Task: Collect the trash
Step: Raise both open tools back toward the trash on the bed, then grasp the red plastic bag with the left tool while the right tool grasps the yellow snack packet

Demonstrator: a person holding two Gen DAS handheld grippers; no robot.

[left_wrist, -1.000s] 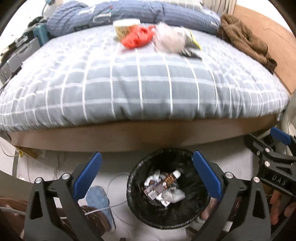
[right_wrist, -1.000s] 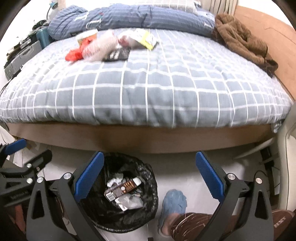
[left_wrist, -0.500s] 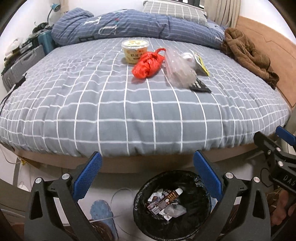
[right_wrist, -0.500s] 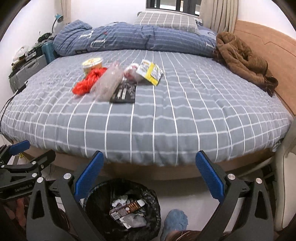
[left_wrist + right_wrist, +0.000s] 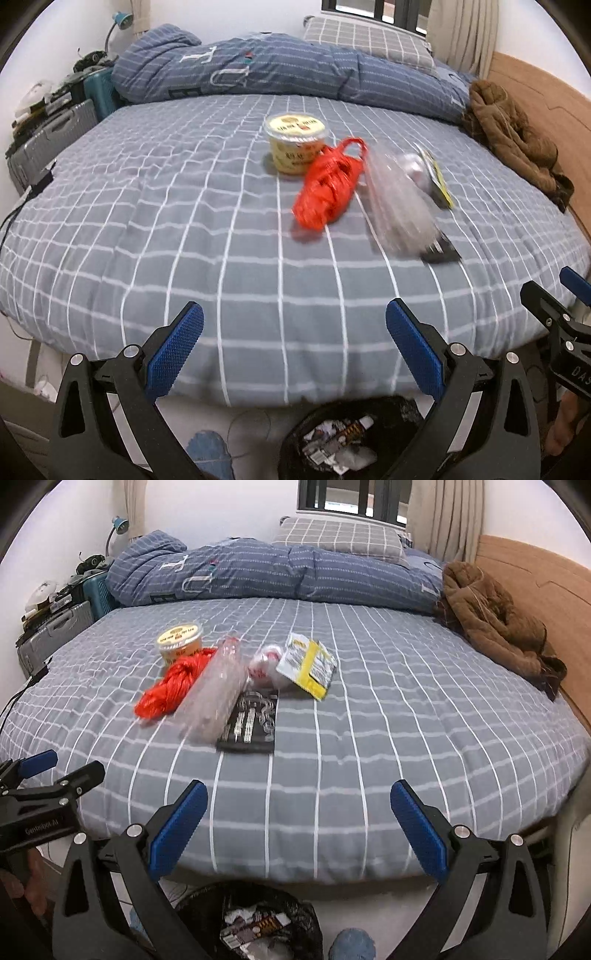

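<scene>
My left gripper and right gripper hung with jaws released. The clear bag was blurred; the bin was cut off below.

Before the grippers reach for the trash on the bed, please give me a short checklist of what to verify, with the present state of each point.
1. Left gripper open and holding nothing: ok.
2. Right gripper open and holding nothing: ok.
3. Trash within view on the bed: red bag, yellow cup, clear bottle, black wrapper: ok.
4. Path over the bedspread to the pile unobstructed: ok.
5. Bin has room left: cannot tell, only partly visible.
</scene>
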